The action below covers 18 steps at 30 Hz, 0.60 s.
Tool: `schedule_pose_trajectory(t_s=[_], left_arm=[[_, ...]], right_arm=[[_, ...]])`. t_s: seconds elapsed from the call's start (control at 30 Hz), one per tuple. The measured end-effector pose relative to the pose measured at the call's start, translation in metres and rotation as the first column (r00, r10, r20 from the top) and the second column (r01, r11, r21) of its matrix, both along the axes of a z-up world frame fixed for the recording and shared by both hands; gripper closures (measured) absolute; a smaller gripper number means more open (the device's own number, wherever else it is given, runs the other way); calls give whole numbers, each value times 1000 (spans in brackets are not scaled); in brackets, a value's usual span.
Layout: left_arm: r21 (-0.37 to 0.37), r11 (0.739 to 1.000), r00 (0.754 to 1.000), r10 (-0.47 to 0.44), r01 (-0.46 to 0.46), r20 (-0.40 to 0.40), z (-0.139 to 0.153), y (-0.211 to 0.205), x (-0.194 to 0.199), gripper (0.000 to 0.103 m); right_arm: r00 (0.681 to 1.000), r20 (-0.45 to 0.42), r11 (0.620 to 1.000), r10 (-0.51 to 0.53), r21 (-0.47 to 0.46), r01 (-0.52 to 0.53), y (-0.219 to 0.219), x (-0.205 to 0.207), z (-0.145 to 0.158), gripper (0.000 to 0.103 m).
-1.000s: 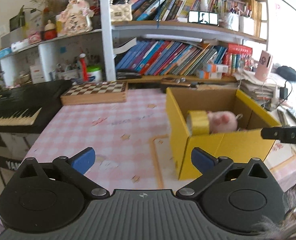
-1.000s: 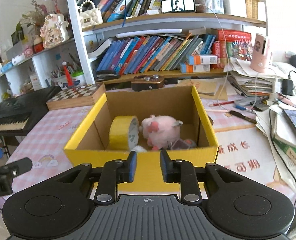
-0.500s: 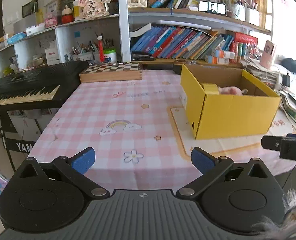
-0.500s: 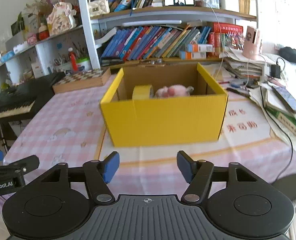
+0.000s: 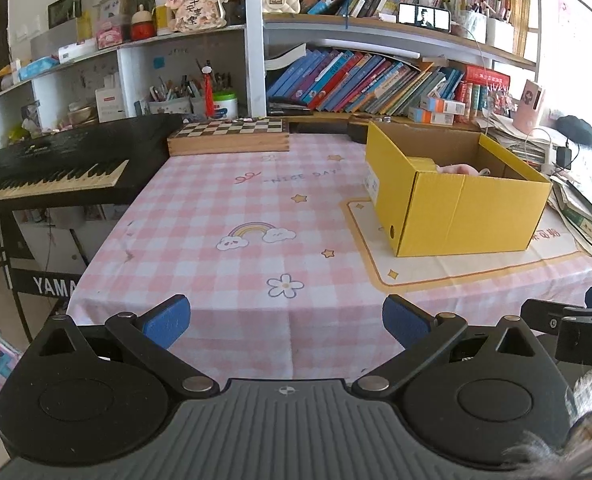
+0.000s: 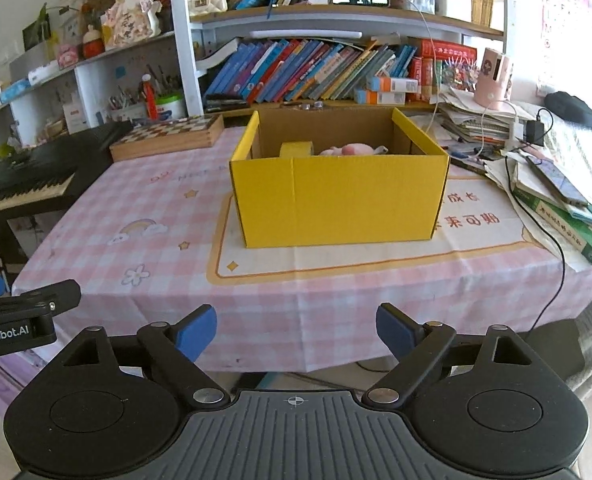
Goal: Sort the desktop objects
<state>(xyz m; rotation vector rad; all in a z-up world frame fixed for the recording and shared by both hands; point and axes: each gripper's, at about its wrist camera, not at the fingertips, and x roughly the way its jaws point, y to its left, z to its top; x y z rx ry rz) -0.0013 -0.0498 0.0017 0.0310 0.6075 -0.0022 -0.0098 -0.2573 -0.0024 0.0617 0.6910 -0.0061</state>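
Right wrist view showed the right claw [image 6: 296, 330] with its jaws spread wide and nothing between them; they had just been opening, and it hung off the near edge of the counter [image 6: 328, 304], well apart from the yellow box [image 6: 338, 196]. That box stood on the cream mat toward the right of the pink checked cloth, and over its near wall only the tops of a roll of yellow tape [image 6: 296, 149] and a pink plush toy [image 6: 350, 149] showed inside, side by side, tape on the left. From the left wrist view the left claw [image 5: 283, 320] was equally wide and empty, also short of the near edge, with the box [image 5: 468, 216] to its far right. No loose item lay on the open cloth in either view; the chessboard case [image 5: 230, 140] at the far edge and the paper piles at the right looked like fixtures. By my judgement the sorting step was over and both claws stood in retreat. If anything remained, the next move would call for spotting a stray object first, then approaching with jaws already wide.
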Motion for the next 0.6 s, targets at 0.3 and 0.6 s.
schedule_pose_trajectory(t_s=[0.3,0.6], left_arm=[[1,1000,1000,-25,25,-17,-4,6,-5,0],[5,999,999,-39,39,-35,-6,5,-6,0]], right_arm=[[1000,-10,1000,3,-9,-3,9,-8,-1,13],[1000,-27,1000,3,-10,-3,12,-12,-3,8]])
